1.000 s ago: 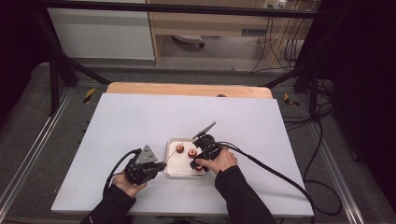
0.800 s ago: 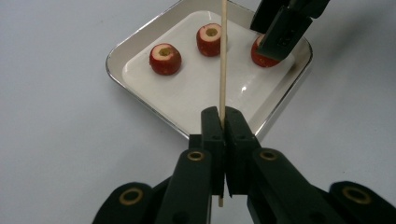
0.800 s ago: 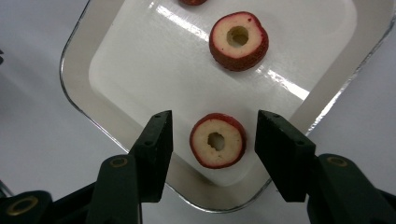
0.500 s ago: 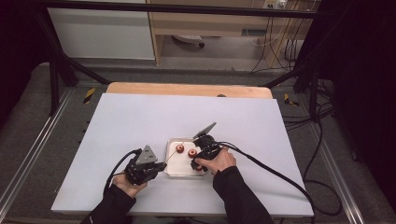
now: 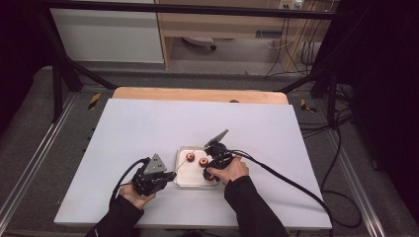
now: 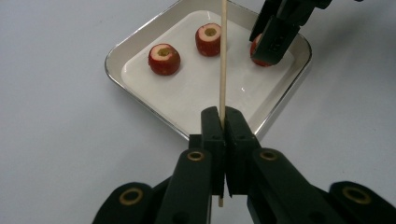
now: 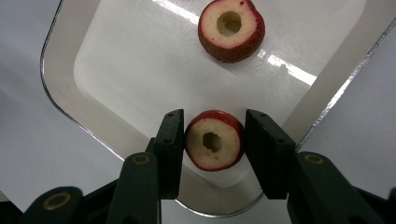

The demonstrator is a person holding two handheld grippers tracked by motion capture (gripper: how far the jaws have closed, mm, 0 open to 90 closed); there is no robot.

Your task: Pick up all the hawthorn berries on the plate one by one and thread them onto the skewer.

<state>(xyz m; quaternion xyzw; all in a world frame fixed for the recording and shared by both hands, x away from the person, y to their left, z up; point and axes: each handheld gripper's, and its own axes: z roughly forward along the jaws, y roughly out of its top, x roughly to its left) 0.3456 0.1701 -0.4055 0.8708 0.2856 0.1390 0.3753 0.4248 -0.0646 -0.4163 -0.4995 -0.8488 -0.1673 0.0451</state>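
Right gripper (image 7: 212, 149): jaws have just been closing around a cored red fruit piece (image 7: 214, 140) near the white tray's (image 7: 60, 65) corner; the left pad touches it, a thin gap remains at the right. Its own view reveals the bored centre. Left gripper (image 6: 223, 135): jaws clamped on a wooden skewer (image 6: 223, 60) slanting over the tray. That view shows two further pieces (image 6: 164, 59).

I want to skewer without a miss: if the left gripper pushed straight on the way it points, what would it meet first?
Probably the rim of the white square metal tray, then its bare floor; the thin wooden skewer in the left gripper seems aimed between the cored red fruit pieces, though depth is unclear.
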